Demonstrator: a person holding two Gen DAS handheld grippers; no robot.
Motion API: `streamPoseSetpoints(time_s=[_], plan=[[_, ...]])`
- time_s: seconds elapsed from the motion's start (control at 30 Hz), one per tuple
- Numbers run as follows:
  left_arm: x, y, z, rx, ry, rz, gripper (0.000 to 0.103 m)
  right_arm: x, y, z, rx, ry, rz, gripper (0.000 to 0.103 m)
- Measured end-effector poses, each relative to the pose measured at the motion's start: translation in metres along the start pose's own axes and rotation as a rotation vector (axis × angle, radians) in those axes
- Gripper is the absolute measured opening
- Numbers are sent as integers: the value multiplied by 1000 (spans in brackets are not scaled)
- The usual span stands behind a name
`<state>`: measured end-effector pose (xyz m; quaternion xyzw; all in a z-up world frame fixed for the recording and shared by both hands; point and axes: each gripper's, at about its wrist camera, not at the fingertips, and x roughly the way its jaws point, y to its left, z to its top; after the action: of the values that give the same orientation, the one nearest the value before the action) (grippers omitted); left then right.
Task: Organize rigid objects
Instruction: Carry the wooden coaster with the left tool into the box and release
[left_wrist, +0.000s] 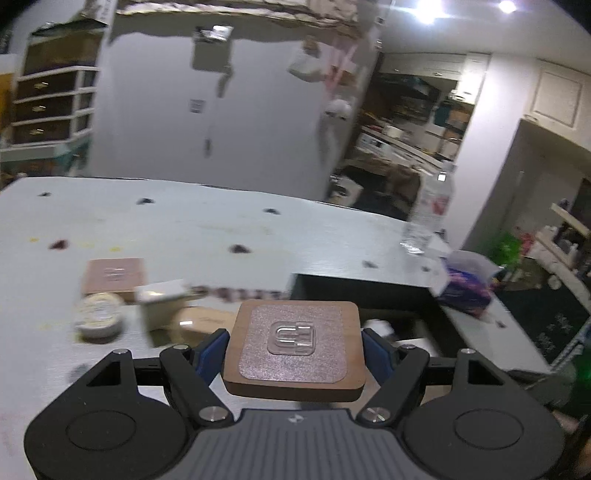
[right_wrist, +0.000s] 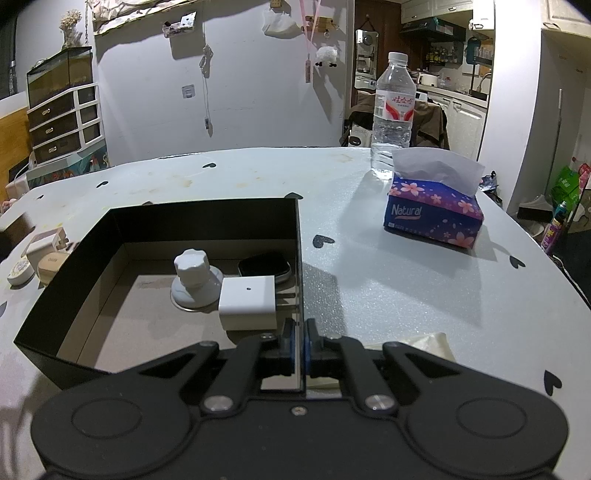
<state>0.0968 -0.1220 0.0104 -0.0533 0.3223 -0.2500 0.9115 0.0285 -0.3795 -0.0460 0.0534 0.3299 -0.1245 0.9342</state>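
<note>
I'm looking from each wrist down along its tongs, low over the tabletop (right_wrist: 406, 288), facing the far wall. Both views are sharing the black box (right_wrist: 207, 225), water bottle (right_wrist: 393, 110) and tissue box (right_wrist: 432, 214).

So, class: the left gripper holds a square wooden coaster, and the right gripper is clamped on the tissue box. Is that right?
Not quite. The right gripper is clamped on the wall of the black box, as the right wrist view shows; the tissue box sits untouched. The left gripper does hold the coaster.
</note>
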Motion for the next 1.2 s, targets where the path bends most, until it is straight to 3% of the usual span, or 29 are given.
streamPoseSetpoints(time_s=[0.17,0.27,0.37,0.47,0.6,0.67,0.73,1.07,1.2], plan=[[20,-34,5,94,13,-65,77,0,0,0,2,0,5,6],[35,-51,6,184,64,-105,77,0,0,0,4,-1,7,6],[52,-62,2,204,125,-117,77,0,0,0,5,-1,6,6],[68,-67,-2,162,185,-112,77,0,0,0,4,-1,6,6],[87,-67,-4,33,274,-108,76,0,1,0,5,-1,7,6],[94,-66,-5,-14,298,-111,66,0,1,0,5,-1,8,6],[93,-69,-3,-21,293,-102,58,0,1,0,5,-2,8,6],[98,-74,-11,-76,398,-200,58,0,2,0,5,-3,8,6],[92,-74,-10,-62,383,-196,60,0,2,0,6,-1,8,6]])
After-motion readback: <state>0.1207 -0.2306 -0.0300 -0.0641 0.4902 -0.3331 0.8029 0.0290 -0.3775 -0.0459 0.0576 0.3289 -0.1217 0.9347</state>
